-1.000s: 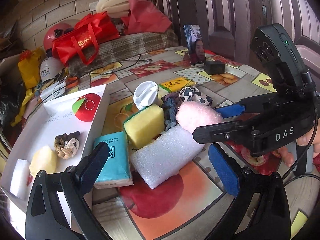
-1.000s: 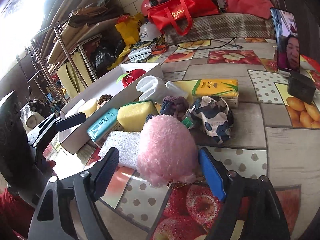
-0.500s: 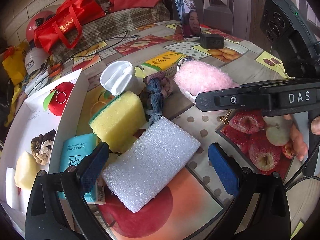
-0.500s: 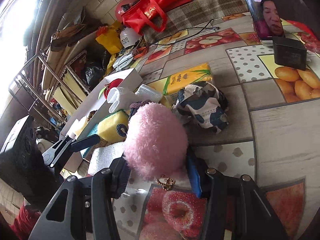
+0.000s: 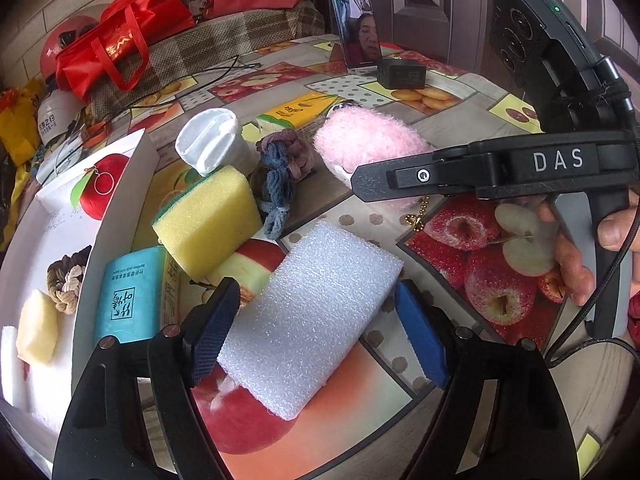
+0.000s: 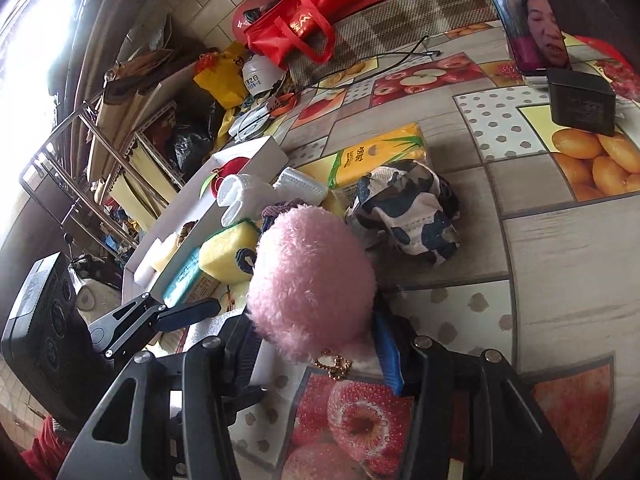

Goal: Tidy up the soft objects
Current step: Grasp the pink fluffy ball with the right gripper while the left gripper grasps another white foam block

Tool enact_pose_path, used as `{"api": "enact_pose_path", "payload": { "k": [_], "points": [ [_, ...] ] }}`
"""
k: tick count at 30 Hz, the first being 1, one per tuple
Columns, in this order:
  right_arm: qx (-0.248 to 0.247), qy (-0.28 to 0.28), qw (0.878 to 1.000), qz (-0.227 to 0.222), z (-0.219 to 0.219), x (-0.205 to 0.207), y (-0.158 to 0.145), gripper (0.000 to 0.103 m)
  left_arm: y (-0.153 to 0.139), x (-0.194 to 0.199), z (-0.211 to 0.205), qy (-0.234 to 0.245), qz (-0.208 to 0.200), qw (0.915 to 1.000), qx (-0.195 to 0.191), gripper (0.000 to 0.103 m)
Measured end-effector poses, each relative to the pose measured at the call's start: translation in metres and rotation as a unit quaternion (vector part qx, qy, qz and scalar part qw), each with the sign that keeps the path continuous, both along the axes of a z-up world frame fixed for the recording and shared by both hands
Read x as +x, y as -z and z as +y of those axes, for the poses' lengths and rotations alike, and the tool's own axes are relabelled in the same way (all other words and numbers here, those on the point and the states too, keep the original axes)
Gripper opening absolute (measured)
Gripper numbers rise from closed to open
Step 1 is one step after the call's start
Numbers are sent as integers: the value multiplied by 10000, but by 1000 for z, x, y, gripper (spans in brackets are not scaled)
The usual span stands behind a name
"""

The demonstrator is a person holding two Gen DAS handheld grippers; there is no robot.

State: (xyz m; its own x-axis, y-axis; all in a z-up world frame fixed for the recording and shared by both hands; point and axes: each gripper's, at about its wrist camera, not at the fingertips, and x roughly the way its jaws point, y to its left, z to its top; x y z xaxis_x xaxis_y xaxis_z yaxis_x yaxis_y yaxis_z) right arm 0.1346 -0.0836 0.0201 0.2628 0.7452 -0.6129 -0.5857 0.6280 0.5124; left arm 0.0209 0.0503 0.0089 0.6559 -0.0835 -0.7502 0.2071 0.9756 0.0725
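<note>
Left wrist view: the left gripper (image 5: 316, 330), wide apart 1 s ago, now closes its 2 pads against the white foam block (image 5: 310, 322) on the table (image 5: 472, 380); right wrist view: the right gripper (image 6: 316, 344), previously open, now clamps the pink plush ball (image 6: 310, 288).

Cluttered home: fruit-print tablecloth (image 5: 460, 92), red shopping bag (image 5: 120, 40), helmets.

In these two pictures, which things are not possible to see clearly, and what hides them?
- Right wrist view: the white foam block is mostly hidden by the left gripper and the pink plush ball.
- Left wrist view: the cow-print cloth is hidden behind the plush ball.
- Left wrist view: whether the left gripper pads touch the foam block cannot be told.
- Left wrist view: the white tray is cut off by the left edge.
</note>
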Motion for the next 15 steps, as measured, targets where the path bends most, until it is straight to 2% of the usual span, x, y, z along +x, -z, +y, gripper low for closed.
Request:
{"api": "enact_pose_path", "payload": {
  "k": [6, 8, 11, 15],
  "points": [
    [8, -8, 10000, 11, 1, 0, 0, 51, 0, 1, 1, 23, 53, 10000, -14, 81],
    [18, -17, 10000, 12, 1, 0, 0, 51, -1, -1, 1, 70, 11, 10000, -63, 71],
    [55, -63, 10000, -18, 1, -2, -1, 51, -4, -3, 1, 125, -85, 9998, -86, 63],
    [122, -187, 9992, -322, 5, -11, -10, 51, -10, -11, -3, 131, -388, 9991, 81, 61]
  ]
}}
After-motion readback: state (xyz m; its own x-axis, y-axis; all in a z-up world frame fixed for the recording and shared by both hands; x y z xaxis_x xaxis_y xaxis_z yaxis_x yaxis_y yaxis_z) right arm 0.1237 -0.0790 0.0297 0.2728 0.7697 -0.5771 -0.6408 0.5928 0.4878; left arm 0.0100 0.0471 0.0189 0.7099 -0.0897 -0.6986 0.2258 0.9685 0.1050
